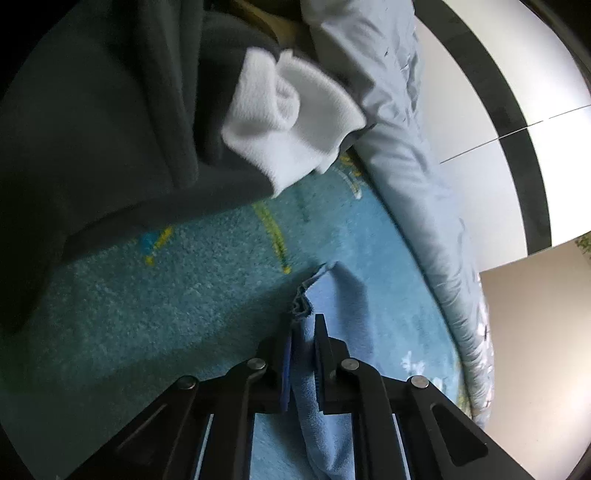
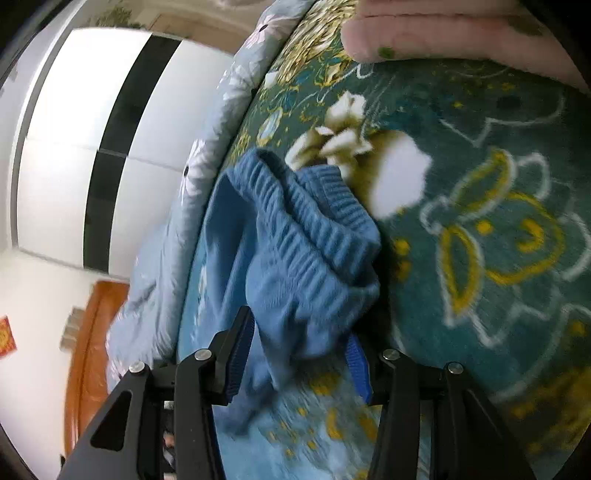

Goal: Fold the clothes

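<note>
Left gripper (image 1: 303,338) has its jaws nearly together, pinching a thin fold of the blue garment (image 1: 325,406); the cloth runs up between the pads and its frayed-looking edge sticks out just past the fingertips, ahead of the tool. The rest of that fabric hangs back toward the camera, between the two finger arms. Ahead and below the left tool lies the teal patterned blanket (image 1: 166,295), with a dark grey garment (image 1: 110,147) far ahead to the left and a white fleece piece (image 1: 295,122) ahead of the tips, resting on the dark one's edge. A pale blue quilt (image 1: 406,166) runs along the right side of the tool, with a white wardrobe (image 1: 480,110) with a black stripe beyond it. Right gripper (image 2: 301,343) stands about half open, with the bunched blue garment (image 2: 295,258) sitting between the fingers; the left pad (image 2: 242,354) touches the cloth, while the right pad is partly covered by fabric, so a firm clamp cannot be told, picture is motion-blurred. The ribbed waistband (image 2: 325,206) lies just ahead of the tips, opening upward. Same floral blanket (image 2: 480,221) is under and to the right of the tool, the quilt (image 2: 207,166) to the left, and a pink fabric piece (image 2: 424,33) far ahead at top.
</note>
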The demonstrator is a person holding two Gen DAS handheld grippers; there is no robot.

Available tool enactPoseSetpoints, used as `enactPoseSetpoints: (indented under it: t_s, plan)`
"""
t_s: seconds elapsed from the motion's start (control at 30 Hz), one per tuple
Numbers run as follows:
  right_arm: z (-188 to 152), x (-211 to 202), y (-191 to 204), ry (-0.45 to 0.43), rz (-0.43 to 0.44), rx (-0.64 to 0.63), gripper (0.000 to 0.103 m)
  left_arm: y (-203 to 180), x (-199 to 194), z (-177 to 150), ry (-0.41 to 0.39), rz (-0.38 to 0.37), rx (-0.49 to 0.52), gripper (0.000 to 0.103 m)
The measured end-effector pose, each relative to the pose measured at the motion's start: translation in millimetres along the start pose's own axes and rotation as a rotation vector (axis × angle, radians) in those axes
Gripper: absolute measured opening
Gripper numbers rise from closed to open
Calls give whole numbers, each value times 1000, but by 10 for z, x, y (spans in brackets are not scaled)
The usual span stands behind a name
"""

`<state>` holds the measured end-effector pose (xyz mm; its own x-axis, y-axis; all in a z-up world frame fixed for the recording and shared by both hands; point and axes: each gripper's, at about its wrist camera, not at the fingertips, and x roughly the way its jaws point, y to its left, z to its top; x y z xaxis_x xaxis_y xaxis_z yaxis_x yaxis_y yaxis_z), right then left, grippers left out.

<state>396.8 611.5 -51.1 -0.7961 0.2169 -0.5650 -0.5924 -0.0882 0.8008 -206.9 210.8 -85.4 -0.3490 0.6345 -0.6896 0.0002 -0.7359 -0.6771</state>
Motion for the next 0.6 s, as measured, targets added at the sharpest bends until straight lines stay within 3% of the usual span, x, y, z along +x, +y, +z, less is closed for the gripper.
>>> enactPoseSetpoints:
  t_s: [0.07,0.1,0.23,0.37,0.47,0.6]
  plan:
    - [81,34,113,-9,-21,-38,32,-45,-88,15,-14,-12,-6,10]
    - [124,48,179,-12,-34,-63,13,-79,-167,26,-23,-32,-4,9]
    - [294,-203,564,-41,34,-200,10,-234,-573,38,-61,-123,32,8]
    - [239,-744,771,-81,180,-363,10,-138,-1284,-70,-116,-255,81,8]
    - [95,-884,489,-26,197,-383,10,216,-1721,-357,-135,-228,128,9]
    - [-70,-656,-77,92,85,-295,10,782,-1776,-749,-67,-100,103,9]
